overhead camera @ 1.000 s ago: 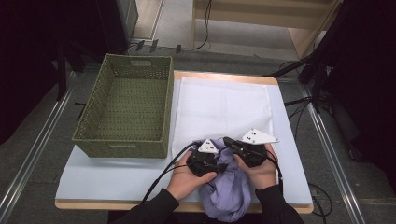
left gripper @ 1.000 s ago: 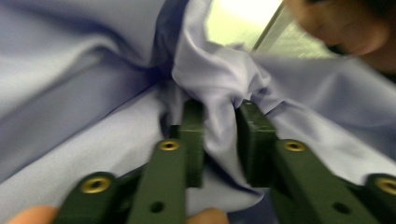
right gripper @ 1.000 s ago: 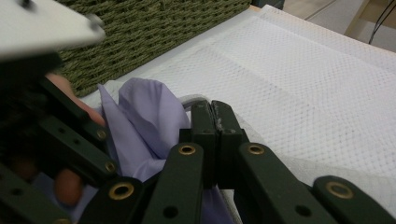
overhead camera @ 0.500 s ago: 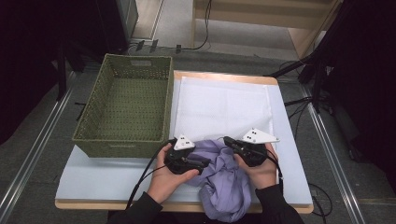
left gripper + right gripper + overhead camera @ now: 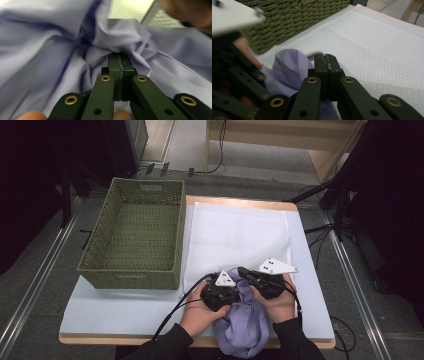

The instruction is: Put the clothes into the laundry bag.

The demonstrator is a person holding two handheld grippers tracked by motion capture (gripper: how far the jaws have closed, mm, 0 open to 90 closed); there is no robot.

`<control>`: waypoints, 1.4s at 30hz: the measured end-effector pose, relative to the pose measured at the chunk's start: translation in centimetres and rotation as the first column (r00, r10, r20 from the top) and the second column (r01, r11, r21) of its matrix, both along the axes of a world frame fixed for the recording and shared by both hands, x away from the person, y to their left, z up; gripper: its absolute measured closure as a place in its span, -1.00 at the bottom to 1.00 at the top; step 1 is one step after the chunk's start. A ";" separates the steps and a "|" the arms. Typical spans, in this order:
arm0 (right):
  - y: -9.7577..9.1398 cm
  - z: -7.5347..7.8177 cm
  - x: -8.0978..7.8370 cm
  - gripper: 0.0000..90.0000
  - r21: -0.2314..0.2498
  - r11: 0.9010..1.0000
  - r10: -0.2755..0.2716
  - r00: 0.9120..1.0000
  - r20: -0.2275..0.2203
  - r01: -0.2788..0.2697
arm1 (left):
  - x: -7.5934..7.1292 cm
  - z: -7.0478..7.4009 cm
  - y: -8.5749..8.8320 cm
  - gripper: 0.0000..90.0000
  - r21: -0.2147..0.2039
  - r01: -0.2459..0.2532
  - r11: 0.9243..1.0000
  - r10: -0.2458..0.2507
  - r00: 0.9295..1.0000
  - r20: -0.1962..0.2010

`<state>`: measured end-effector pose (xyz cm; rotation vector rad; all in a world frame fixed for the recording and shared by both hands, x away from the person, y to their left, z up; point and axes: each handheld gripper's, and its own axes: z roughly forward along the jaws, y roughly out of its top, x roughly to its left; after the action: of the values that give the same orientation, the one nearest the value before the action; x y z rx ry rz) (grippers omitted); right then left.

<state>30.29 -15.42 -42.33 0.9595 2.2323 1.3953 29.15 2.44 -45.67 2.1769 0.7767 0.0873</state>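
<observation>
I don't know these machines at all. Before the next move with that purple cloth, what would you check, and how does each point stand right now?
1. Left gripper shut on the purple cloth: ok, its jaws have just been closing and fabric bunches at the tips.
2. Right gripper pinching cloth: cannot tell; the jaws are shut and cloth lies beside them.
3. Cloth fully on the table: not ok, it hangs over the near edge.
4. Green basket free of contents: ok.
5. White mat lying flat: ok.
</observation>
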 end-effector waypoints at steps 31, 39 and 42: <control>-0.6 0.0 0.1 1.00 -0.005 1.000 -0.020 1.000 -0.005 0.020 | -4.6 0.1 8.6 -0.01 0.086 -0.147 0.985 0.147 0.989 0.005; -0.2 0.0 -0.1 1.00 -0.004 1.000 -0.001 1.000 -0.006 0.001 | -2.4 -0.3 4.8 0.98 0.085 -0.063 0.994 0.065 0.998 -0.021; -0.2 0.2 -0.1 1.00 0.010 1.000 0.006 1.000 -0.004 -0.006 | -1.0 0.1 3.0 1.00 0.070 -0.069 0.995 0.068 0.998 0.004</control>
<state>30.18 -15.65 -42.16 0.9600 2.2347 1.4102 28.12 5.47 -45.56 2.2160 0.8592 0.1537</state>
